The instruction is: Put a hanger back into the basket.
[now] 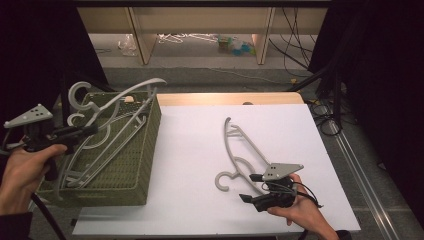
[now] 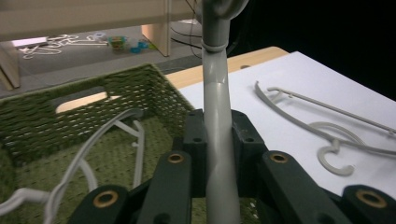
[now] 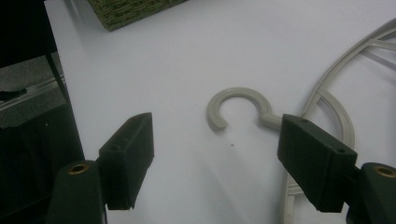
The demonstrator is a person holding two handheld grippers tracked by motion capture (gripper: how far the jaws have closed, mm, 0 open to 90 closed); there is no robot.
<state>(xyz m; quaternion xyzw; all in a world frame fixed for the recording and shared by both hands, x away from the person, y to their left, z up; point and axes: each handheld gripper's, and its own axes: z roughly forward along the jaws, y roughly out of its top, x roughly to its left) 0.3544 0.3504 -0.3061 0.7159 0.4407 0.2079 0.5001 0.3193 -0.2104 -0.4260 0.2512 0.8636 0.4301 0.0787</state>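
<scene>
The left claw (image 2: pixel 217 154) pinches a grey plastic hanger (image 2: pixel 215 93) above the green woven basket (image 1: pixel 145 150); the right claw (image 3: pixel 224 163) gapes beside another grey hanger (image 3: pixel 238 105) on the white desk (image 1: pixel 200 150).

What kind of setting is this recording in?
Probably a lab or workshop data-collection bench: a white-covered table ringed by black curtains, loose cables on the floor, and staged props, grey hangers and a green woven basket.

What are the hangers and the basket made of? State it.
Hangers: likely moulded plastic, matte pale grey; smooth one-piece hooks and ribs.
Basket: woven fibre or cord, possibly synthetic, dull olive green; the plaited weave shows on its walls.
</scene>
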